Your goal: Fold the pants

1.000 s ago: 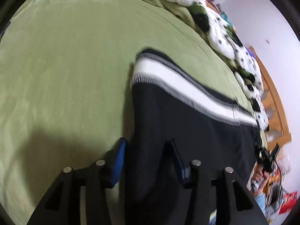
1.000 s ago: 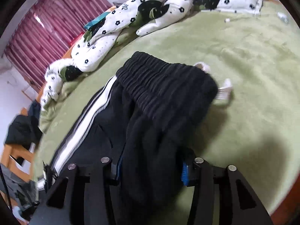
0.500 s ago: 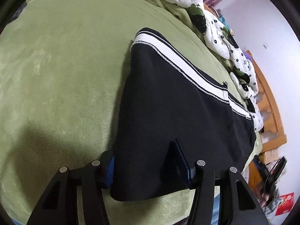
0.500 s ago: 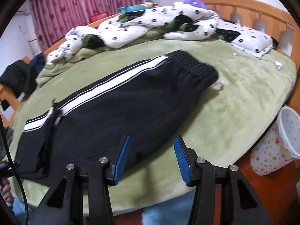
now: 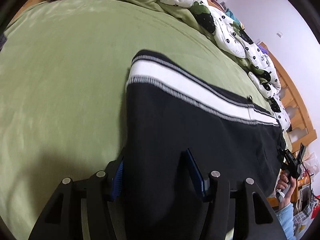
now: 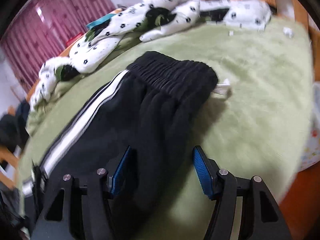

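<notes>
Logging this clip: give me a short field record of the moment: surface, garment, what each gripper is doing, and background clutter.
surface: green bed cover
garment: black pants with white side stripe, lying lengthwise; elastic waistband at the right gripper's end
left gripper: cloth of the leg end between its fingers
right gripper: jaws opening, waist-end cloth between them, right pad clear of it
background: flower-print quilt, wooden headboard, red curtain

Pants we count: one
Grippers we hold: two, left gripper, right gripper
Quilts we see: one
</notes>
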{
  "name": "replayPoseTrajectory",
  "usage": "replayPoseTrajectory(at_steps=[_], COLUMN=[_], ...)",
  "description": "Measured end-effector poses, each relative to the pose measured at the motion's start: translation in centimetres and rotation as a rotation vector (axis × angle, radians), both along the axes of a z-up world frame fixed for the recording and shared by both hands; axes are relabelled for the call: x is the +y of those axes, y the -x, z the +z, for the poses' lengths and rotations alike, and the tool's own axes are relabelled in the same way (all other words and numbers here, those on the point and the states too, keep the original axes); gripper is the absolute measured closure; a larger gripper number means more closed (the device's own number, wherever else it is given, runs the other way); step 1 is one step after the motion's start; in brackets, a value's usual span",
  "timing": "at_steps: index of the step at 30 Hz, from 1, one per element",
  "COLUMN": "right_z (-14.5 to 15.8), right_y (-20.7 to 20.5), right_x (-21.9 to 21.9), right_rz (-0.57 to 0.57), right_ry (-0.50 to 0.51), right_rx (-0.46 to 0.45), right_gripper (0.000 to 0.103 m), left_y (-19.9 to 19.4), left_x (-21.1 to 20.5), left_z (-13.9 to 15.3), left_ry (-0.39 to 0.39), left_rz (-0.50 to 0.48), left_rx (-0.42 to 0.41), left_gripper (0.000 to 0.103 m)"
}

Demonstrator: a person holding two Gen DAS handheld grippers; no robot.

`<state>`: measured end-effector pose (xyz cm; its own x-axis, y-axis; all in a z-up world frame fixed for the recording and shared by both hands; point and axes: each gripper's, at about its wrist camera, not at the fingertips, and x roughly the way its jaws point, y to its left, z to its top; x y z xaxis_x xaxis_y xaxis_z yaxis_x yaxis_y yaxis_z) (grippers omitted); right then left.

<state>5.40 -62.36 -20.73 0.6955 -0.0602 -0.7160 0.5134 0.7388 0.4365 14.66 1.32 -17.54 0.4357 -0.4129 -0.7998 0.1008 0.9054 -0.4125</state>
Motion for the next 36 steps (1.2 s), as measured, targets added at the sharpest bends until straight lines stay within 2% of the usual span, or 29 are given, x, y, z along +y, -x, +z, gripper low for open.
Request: replayPoseTrajectory(at_steps=[2,3,5,7,9,12,14,18,21,23,25,27,30,33,34,36], right_z=[0.1,0.2,1.2,3.7,6.8,11.6,14.9,20.3,22.0,21.5,19.6,15.2,9.0,3.8,3.1,1.4], right_y=[-1.6,-2.2,-2.6,-2.7,-2.6,-2.4,-2.5,-2.9,-3.2,-3.8,-4.7,-6.4,-8.5,-9.4,-9.5,-8.9], right_x=[-0.9,-1.2,-1.1,0.4,2.4,5.1,7.5,12.1,14.8,16.2,17.1,17.5,16.7,14.4,13.8,12.9], right_rz=[-0.004,-0.017,-0.015,-0.007,0.013,0.036,0.059,0.136,0.201,0.234,0.261,0.287,0.25,0.198,0.2,0.203], right_ry=[-0.01,-0.017,-0.039,0.035,0.085,0.101,0.137,0.166,0.135,0.135,0.125,0.109,0.141,0.114,0.088,0.058], right_rx=[-0.008,0.001,-0.06,-0.099,-0.159,-0.244,-0.29,-0.361,-0.407,-0.412,-0.394,-0.317,-0.15,-0.004,0.004,0.024], right_gripper=[0.045,0.056,0.071,0.076,0.079,0.08,0.08,0.081,0.081,0.081,0.081,0.081,0.081,0.077,0.074,0.061], left_y=[-1.1,-1.6,-2.3,-2.2,-1.9,-1.7,-1.4,-0.8,0.0,0.1,0.2,-0.1,-0.6,-0.9,-0.7,-0.2], left_x=[0.0,-0.1,-0.1,0.1,0.2,0.8,1.2,3.8,7.2,9.8,11.8,13.1,13.6,14.2,14.6,15.4], left_z=[0.0,0.0,0.1,0.8,2.2,4.1,5.6,8.5,10.3,10.6,10.1,8.5,5.4,3.6,3.3,2.8], left_ry=[0.002,0.003,0.022,0.042,0.054,0.114,0.127,0.179,0.123,0.064,0.025,-0.043,-0.117,-0.129,-0.113,-0.095], left_rz=[0.002,0.01,0.045,0.065,0.062,0.062,0.049,0.056,0.121,0.158,0.175,0.179,0.184,0.205,0.214,0.232], left_rx=[-0.004,-0.002,0.009,-0.009,-0.035,-0.051,-0.091,-0.127,-0.171,-0.162,-0.155,-0.129,-0.083,-0.054,-0.046,-0.02], left_gripper=[0.05,0.051,0.086,0.092,0.093,0.093,0.093,0.093,0.093,0.093,0.093,0.093,0.091,0.08,0.077,0.067])
